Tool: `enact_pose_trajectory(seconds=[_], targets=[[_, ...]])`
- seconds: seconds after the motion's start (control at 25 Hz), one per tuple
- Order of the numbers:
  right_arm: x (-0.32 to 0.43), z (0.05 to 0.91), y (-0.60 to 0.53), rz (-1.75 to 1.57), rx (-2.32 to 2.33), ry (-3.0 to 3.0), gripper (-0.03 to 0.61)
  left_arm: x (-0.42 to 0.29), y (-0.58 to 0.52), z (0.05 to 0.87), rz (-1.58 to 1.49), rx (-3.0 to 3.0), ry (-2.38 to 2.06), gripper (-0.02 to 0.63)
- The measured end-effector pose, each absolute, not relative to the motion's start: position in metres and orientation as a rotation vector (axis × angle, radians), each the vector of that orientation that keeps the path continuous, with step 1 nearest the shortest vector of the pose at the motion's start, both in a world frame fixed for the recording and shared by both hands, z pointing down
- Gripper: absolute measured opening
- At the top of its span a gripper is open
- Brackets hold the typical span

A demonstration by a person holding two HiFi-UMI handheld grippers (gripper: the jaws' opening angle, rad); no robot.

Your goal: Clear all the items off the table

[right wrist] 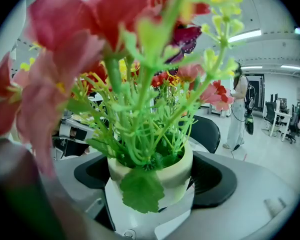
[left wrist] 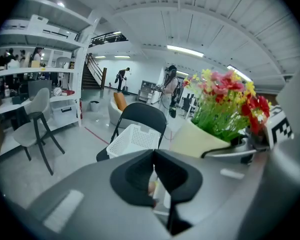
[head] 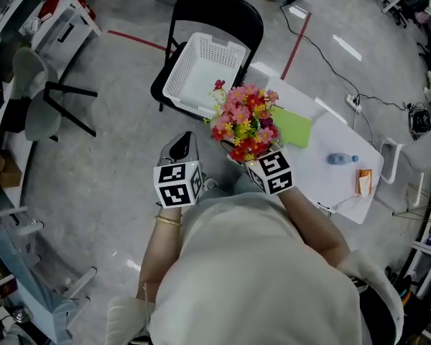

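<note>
Table (head: 317, 141) holds bottle (head: 341, 159), green pad (head: 292, 126), packet (head: 364, 182); basket (head: 201, 74) on chair (head: 215, 13).

Glossy grey floor (head: 108, 171), black chair (head: 219, 13), white shelving (left wrist: 40, 26)

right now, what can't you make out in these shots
- Head view: the pot, hidden under its own flowers.
- Head view: print on the orange packet, too small.
- Head view: the green sheet's left edge, covered by the flowers.
- Left gripper view: what the far-off people are doing, too small.
</note>
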State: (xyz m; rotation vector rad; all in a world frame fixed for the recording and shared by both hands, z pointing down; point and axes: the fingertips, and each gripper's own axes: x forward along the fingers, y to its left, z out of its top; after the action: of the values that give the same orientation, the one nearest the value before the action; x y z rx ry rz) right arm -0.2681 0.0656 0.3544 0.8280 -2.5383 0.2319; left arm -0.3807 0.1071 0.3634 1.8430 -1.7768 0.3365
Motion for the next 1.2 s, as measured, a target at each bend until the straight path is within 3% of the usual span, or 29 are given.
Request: enact_pose_trajectory(seconds=[0.64, 1.2], targets=[[-0.295, 0.381, 0.036, 0.240, 0.803, -2.492, 0.485, -0.422, 0.094, 0.378, 0.280, 1.748, -1.809, 0.009], [-0.333, 0.415, -0.050, 0.262, 0.774, -2.469, 0.485, -0.456, 0.018, 0.402, 0.296, 1.708, -1.776, 0.009]])
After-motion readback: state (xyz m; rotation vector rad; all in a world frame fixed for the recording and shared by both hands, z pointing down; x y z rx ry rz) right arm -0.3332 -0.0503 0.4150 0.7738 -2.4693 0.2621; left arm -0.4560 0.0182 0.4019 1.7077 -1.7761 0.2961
